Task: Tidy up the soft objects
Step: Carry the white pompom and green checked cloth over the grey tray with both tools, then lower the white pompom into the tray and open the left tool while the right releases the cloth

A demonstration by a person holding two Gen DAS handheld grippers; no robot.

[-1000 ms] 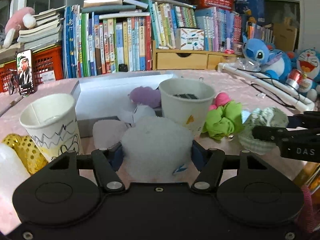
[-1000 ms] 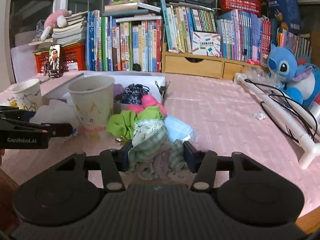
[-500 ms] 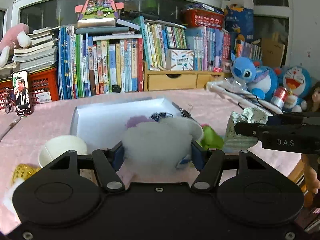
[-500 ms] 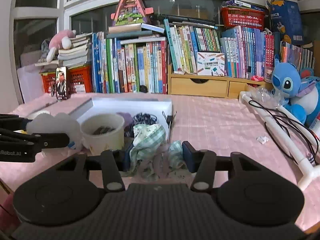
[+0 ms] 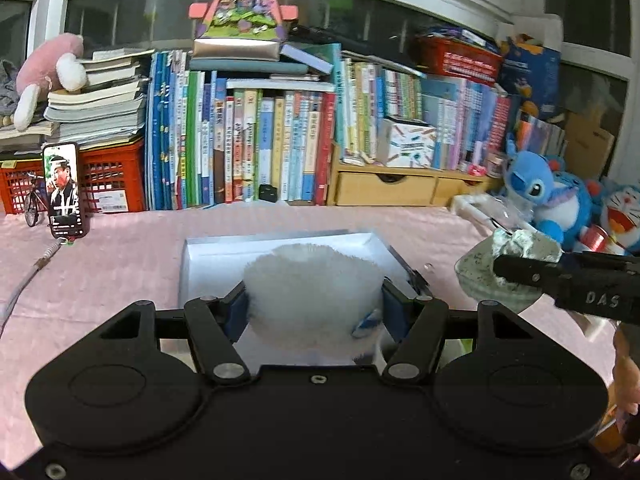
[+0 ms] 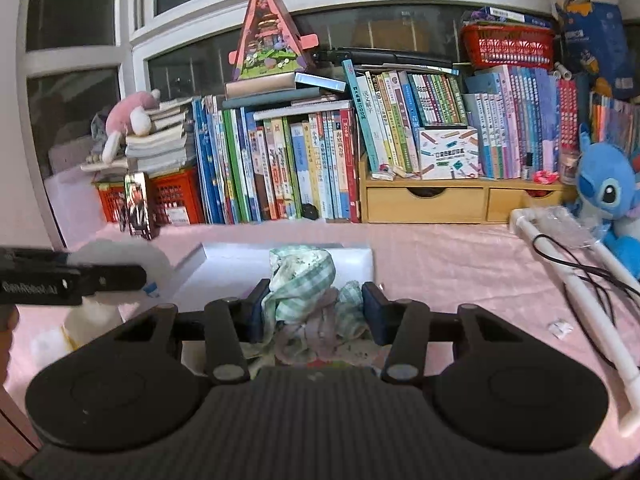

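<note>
My left gripper is shut on a white fluffy ball, held in the air above the open white box on the pink tablecloth. In the right wrist view this gripper comes in from the left with the white fluffy ball. My right gripper is shut on a bunched green-checked cloth, lifted near the front of the white box. The left wrist view shows the right gripper at the right, with the checked cloth hanging from it.
A row of books and a wooden drawer unit line the table's far side. A phone stands at the back left. Blue plush toys and a white tube with a black cable lie at the right. A paper cup stands below the left gripper.
Both grippers have risen off the table with their loads and moved toward the white box. The paper cups and the green and pink pieces have dropped out of the left view.
</note>
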